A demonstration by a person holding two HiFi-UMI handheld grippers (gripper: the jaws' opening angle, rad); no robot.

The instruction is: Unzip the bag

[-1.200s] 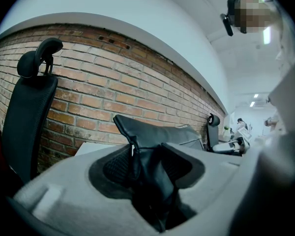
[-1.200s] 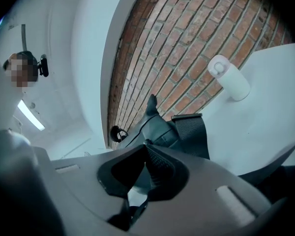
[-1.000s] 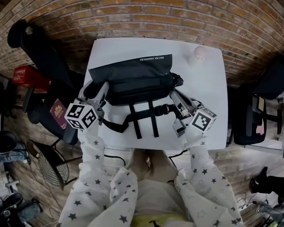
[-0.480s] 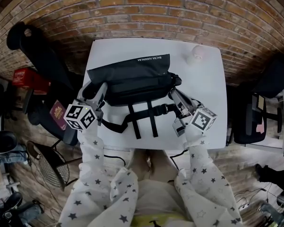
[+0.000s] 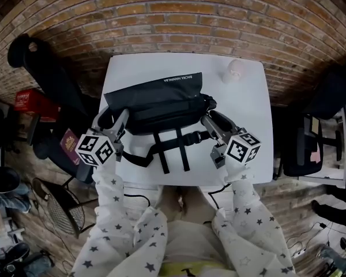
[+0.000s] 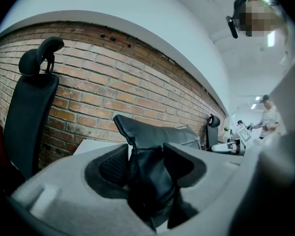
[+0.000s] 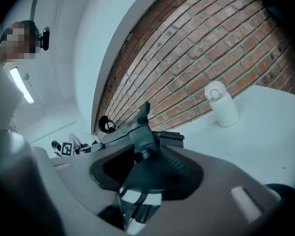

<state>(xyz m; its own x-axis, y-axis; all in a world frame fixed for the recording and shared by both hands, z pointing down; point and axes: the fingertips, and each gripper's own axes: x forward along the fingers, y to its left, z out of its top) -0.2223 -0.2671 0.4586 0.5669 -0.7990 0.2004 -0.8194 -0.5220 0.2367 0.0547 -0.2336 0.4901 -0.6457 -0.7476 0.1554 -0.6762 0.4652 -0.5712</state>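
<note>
A black bag (image 5: pixel 161 100) lies across the white table (image 5: pixel 248 131), its straps (image 5: pixel 170 149) trailing toward me. My left gripper (image 5: pixel 120 115) is at the bag's left end. In the left gripper view the bag's bunched fabric (image 6: pixel 152 136) fills the gap of the left gripper (image 6: pixel 145 163) and touches both pads; these jaws have just been opening a little. My right gripper (image 5: pixel 209 118) is at the bag's right end. Its jaws have just been opening and now stand wide. In the right gripper view the bag's end (image 7: pixel 137 132) sits loosely inside the right gripper (image 7: pixel 145 163).
A white bottle (image 5: pixel 234 70) stands at the table's far right corner, also seen as a white bottle (image 7: pixel 221 104) by the brick wall. A black office chair (image 5: pixel 40 62) and a red box (image 5: pixel 29 101) are left of the table. Another chair (image 5: pixel 311 149) is on the right.
The right gripper's jaws have spread apart at the bag's right end. Both grippers stay where they were. The whole scene sits slightly higher in the head view.
</note>
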